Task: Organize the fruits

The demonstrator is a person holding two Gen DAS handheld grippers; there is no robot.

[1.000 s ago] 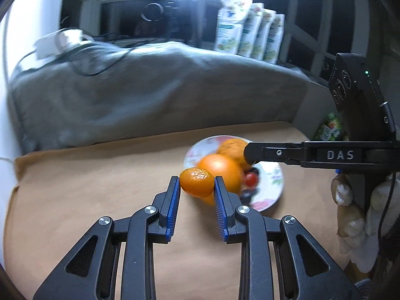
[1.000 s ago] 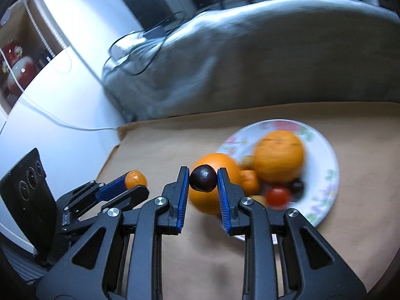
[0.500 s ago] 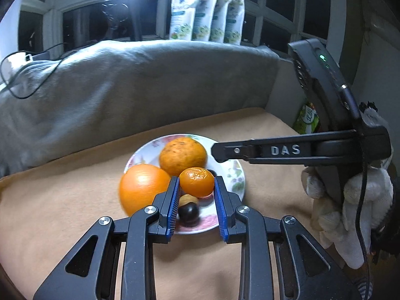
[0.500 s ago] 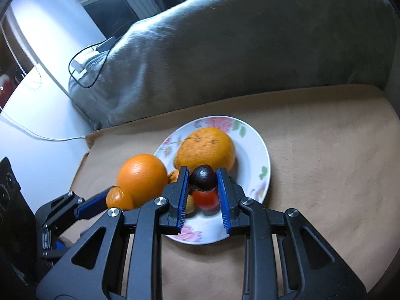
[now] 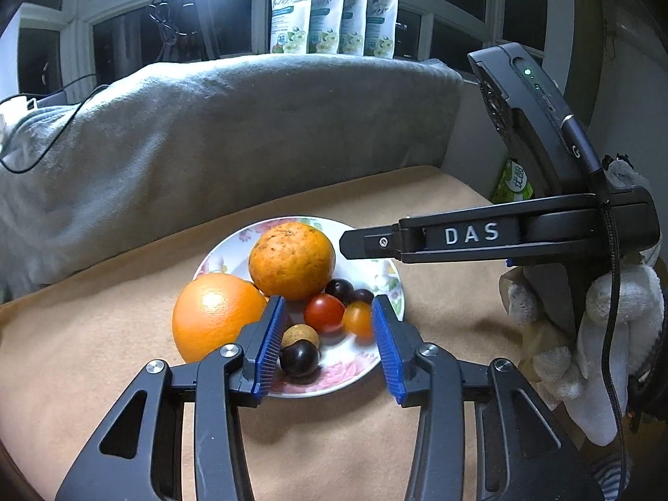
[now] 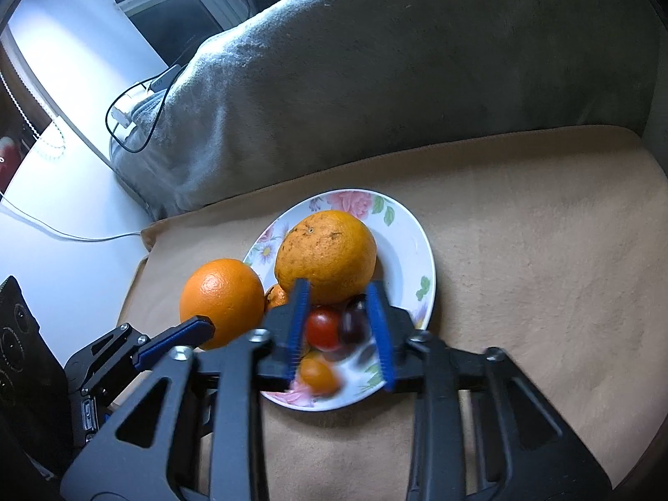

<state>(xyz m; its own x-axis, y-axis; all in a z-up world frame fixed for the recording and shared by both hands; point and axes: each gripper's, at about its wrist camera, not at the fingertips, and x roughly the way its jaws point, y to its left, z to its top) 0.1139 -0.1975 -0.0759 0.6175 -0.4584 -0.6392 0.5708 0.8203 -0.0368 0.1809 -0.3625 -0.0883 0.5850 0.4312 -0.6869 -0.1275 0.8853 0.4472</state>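
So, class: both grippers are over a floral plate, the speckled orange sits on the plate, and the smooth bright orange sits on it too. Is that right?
Not quite. The smooth bright orange rests on the tan cloth beside the floral plate, against its rim, as the right wrist view shows. The speckled orange is on the plate, and the left gripper and right gripper are over it, jaws opening.

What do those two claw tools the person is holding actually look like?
Each is a black plastic frame with triangular cut-outs and silver screws, ending in two fingers lined with ribbed blue pads. The right gripper carries white "DAS" lettering, a black box with a green light and a black cable. The hand holding it wears a white knit glove.
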